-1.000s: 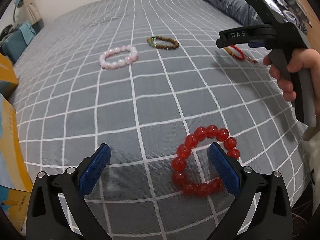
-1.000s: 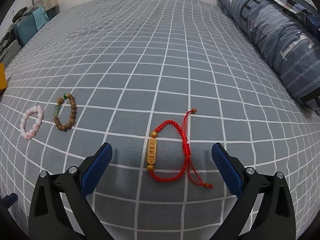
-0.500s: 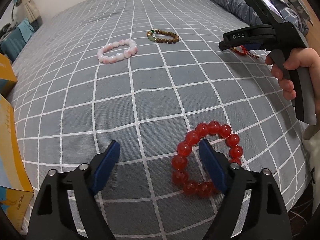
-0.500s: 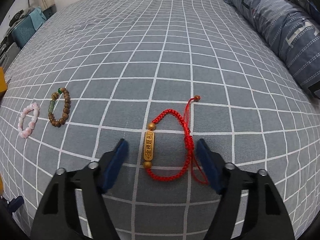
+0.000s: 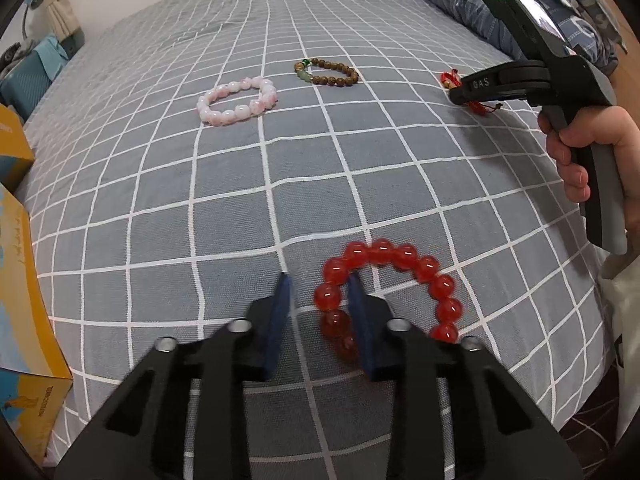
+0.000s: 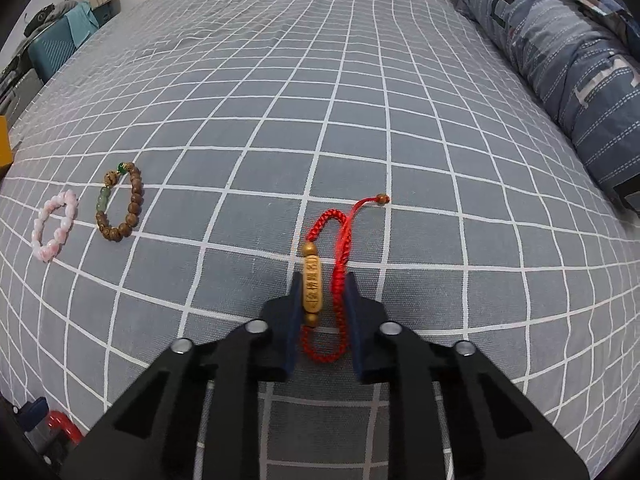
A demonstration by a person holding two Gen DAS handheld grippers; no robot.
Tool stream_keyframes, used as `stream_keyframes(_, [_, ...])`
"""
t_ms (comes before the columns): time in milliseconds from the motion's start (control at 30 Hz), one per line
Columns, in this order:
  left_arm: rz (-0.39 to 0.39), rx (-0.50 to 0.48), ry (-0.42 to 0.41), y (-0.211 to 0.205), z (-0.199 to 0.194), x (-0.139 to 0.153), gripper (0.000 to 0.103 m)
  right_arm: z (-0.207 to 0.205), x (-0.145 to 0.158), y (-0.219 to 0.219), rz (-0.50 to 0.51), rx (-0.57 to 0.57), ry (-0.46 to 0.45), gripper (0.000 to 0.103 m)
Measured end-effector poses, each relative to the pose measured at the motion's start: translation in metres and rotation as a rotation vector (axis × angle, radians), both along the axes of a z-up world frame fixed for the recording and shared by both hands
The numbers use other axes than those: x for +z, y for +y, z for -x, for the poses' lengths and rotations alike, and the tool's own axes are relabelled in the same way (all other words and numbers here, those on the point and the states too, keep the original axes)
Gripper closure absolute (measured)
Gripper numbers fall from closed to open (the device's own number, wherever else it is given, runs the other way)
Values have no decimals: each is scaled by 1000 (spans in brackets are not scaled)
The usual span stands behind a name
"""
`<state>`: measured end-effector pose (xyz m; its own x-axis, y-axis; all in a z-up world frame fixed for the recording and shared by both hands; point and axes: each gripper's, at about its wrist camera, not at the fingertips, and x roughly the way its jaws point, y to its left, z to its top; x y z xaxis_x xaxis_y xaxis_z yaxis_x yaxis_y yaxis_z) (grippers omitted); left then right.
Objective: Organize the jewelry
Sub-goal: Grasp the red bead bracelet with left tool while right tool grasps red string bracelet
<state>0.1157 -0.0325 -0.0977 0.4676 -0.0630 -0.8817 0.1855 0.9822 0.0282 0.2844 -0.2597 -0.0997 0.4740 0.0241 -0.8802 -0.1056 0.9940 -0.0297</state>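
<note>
Several bracelets lie on a grey checked bedspread [image 5: 160,200]. My left gripper [image 5: 320,292] has narrowed around the left side of a red bead bracelet [image 5: 400,256]; its right finger stands inside the ring, with a gap still left at the left finger. My right gripper [image 6: 322,286] is shut on a red cord bracelet [image 6: 340,240] with a gold bar bead [image 6: 312,284], pinching bar and cord together. This gripper also shows in the left wrist view [image 5: 456,96], over the cord bracelet [image 5: 448,78]. A pink bead bracelet [image 5: 236,100] and a brown wooden bead bracelet [image 5: 328,72] lie further back.
A yellow cardboard box [image 5: 24,280] stands at the bed's left edge. A blue patterned pillow [image 6: 560,40] lies at the right. The pink bracelet [image 6: 54,224] and the brown bracelet [image 6: 120,200] lie left of my right gripper. Teal bags [image 6: 52,44] sit beyond the far left corner.
Both grippers have closed in from wide open. The left now straddles one side of the red bead bracelet; the right has squeezed the red cord bracelet narrow.
</note>
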Motion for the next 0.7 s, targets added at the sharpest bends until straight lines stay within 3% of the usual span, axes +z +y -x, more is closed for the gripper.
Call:
stream_keyframes(133, [-4,10,-8,2,-1,1,88,0,0,-1,7,0,-6,90])
stream_keyframes(700, [42,22,-68,7,0,13,90,3,7,0,18,-28,-37,90])
